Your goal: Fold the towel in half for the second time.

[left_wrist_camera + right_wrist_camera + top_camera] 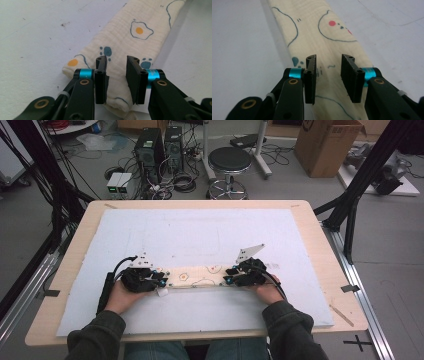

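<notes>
A cream cloth (200, 276) printed with fried eggs and blue outlines lies folded into a long narrow strip across the white board, near the front. My left gripper (164, 279) is at the strip's left end and my right gripper (229, 275) at its right end, pointing toward each other. In the left gripper view the jaws (116, 62) stand apart over the cloth (130, 37), their pads clear of it. The right gripper view shows the same: its jaws (328, 60) are parted, and the cloth (312, 30) runs flat under the gap.
The white foam board (200, 235) covers most of the wooden table (325, 255). Beyond the table stand a black stool (229, 162), computer towers (150, 150) with cables and a cardboard box (325, 145). Black frame posts (370, 175) flank the table.
</notes>
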`<action>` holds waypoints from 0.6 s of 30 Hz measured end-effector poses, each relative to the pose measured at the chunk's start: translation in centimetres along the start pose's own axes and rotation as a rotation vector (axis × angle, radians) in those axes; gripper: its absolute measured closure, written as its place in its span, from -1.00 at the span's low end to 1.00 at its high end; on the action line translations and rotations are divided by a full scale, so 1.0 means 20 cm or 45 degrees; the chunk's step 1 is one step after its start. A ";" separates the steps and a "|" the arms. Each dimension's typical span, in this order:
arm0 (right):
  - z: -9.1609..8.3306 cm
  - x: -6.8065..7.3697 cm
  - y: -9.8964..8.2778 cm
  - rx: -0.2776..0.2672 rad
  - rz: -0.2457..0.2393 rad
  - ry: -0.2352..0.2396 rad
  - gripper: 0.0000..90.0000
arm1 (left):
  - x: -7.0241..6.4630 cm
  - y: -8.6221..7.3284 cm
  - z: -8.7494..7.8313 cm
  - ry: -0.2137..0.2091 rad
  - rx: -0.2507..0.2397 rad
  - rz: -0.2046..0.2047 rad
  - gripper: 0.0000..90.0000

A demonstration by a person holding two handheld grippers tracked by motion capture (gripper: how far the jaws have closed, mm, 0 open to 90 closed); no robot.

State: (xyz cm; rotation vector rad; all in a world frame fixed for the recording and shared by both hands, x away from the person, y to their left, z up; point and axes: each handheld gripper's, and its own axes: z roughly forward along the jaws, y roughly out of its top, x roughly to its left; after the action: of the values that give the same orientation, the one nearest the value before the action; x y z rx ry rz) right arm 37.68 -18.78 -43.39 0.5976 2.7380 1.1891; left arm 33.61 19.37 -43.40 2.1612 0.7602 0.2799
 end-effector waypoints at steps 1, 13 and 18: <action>-0.01 0.00 -0.01 -0.004 -0.003 -0.006 0.41 | 0.00 0.00 0.00 -0.001 0.006 0.006 0.53; -0.10 -0.03 -0.10 -0.032 0.006 -0.050 0.27 | 0.00 -0.02 -0.03 0.006 0.001 0.022 0.44; -0.12 -0.04 -0.13 -0.054 0.017 -0.044 0.25 | -0.01 -0.02 -0.03 0.014 0.004 0.032 0.38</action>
State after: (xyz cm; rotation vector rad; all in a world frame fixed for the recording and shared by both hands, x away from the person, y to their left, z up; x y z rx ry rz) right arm 37.09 -22.27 -43.62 0.6262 2.6773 1.2250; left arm 33.00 19.93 -43.32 2.1748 0.7403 0.3043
